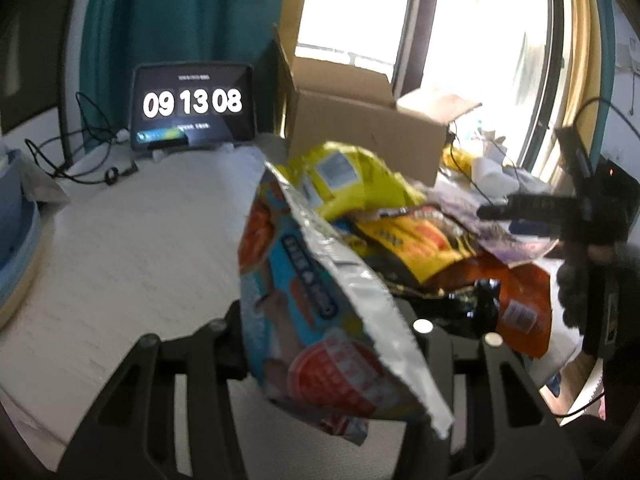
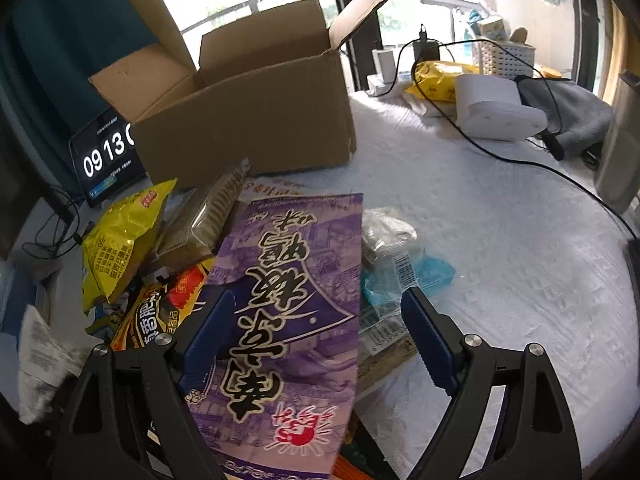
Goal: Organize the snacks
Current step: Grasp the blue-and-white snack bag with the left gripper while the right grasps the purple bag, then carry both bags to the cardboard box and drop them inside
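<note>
My left gripper [image 1: 320,344] is shut on a blue and orange snack bag [image 1: 312,300] with a silver edge and holds it above the table. Behind it lies a pile of snacks: a yellow bag [image 1: 352,176], a yellow-black bag [image 1: 420,244], an orange bag [image 1: 520,304]. My right gripper [image 2: 316,320] is open, its blue pads [image 2: 430,340] on either side of a purple snack bag [image 2: 296,300] lying on the pile. It also shows in the left wrist view [image 1: 516,216]. An open cardboard box [image 2: 248,112] stands behind the pile.
A tablet clock [image 1: 194,106] stands at the back left with cables. A white device [image 2: 496,108], a grey cloth [image 2: 568,108], a cable and a white basket [image 2: 508,60] sit at the right. A blue basin [image 1: 16,220] is at the left edge.
</note>
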